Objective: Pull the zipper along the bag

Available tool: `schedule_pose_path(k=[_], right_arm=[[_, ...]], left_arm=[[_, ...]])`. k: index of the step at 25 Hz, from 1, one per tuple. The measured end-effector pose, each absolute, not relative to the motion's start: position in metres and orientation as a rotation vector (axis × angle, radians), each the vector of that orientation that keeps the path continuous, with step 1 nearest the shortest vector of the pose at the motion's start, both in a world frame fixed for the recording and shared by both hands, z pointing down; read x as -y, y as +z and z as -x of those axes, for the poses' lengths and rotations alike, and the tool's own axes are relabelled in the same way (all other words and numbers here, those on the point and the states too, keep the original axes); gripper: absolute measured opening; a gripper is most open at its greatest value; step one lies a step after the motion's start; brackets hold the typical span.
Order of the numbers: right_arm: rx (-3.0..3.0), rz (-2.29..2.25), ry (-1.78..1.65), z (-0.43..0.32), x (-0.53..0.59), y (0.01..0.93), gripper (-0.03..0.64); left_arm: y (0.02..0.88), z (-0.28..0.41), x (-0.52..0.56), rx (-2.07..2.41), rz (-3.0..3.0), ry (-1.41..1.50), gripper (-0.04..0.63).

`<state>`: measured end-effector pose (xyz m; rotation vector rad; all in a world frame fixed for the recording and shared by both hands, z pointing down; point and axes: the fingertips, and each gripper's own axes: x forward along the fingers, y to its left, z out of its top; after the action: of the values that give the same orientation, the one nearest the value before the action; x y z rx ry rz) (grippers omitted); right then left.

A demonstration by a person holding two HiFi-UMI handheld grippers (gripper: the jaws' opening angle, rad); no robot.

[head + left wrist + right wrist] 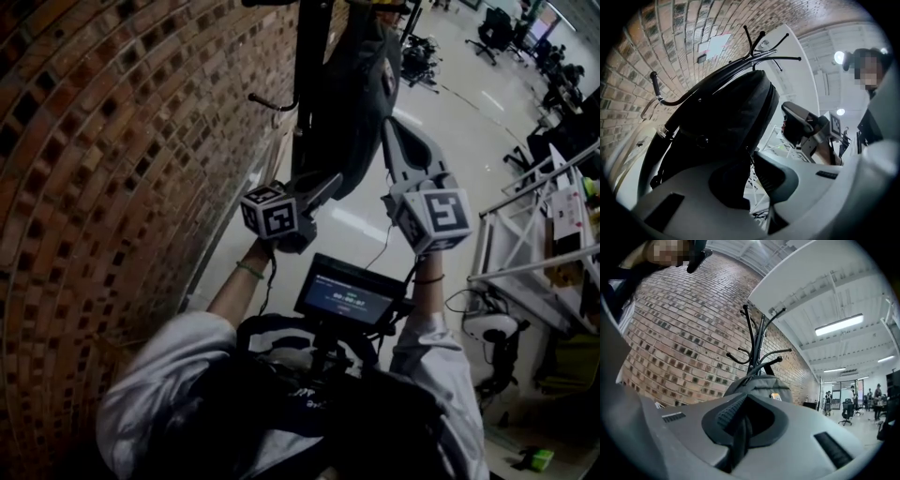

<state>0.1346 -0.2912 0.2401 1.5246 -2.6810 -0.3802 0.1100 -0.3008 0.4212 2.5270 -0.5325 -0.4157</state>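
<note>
Jaws of the left gripper (749, 163) stand slightly apart around the hanging bag's (726, 112) lower corner, unclamped; the right gripper's (745, 401) pinch a thin dark strip (738, 441), probably the zipper pull; zipping looks mid-run; next needs the bag gripped taut; the rack (307, 66) and wall (112, 141) crowd the left; open floor (450, 66) lies right.

Bag (352, 103): dark woven cloth, matt, lightly creased. Coat stand (751, 333) carrying the bag: black metal tube, smooth, faint sheen noted. Wall (103, 187) behind the bag: rough red-brown brick, matt, pale mortar joints. Floor (441, 94) below the bag: pale, smooth, glossy, lights seen reflected. Left gripper (752, 161) and right gripper (746, 401): shells moulded in smooth matt grey plastic, jaws lined with dark ribbed pads (725, 411).
</note>
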Motion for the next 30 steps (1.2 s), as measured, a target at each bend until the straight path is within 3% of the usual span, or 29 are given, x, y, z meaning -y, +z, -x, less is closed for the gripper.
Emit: schedule_pose_path(k=[7,11,18,30], right_arm=[[2.661,-1.450,-0.526,-0.112,0.305,0.206,0.023],[2.648,-1.382,-0.450,-0.097,0.306,0.203,0.115],[2.495,-1.371,-0.629,-0.096,0.322,0.211,0.122],[2.359,-1.444,-0.628,-0.095,0.331,0.213,0.125]], left_arm=[[0.419,-0.110,0.303,0.520,-2.470,-0.482,0.035],[0.418,-0.111,0.303,0.535,-2.469,-0.459,0.035],[0.422,-0.109,0.301,0.586,-2.478,-0.394,0.035],[0.426,-0.109,0.304,0.744,-2.569,-0.040,0.035]])
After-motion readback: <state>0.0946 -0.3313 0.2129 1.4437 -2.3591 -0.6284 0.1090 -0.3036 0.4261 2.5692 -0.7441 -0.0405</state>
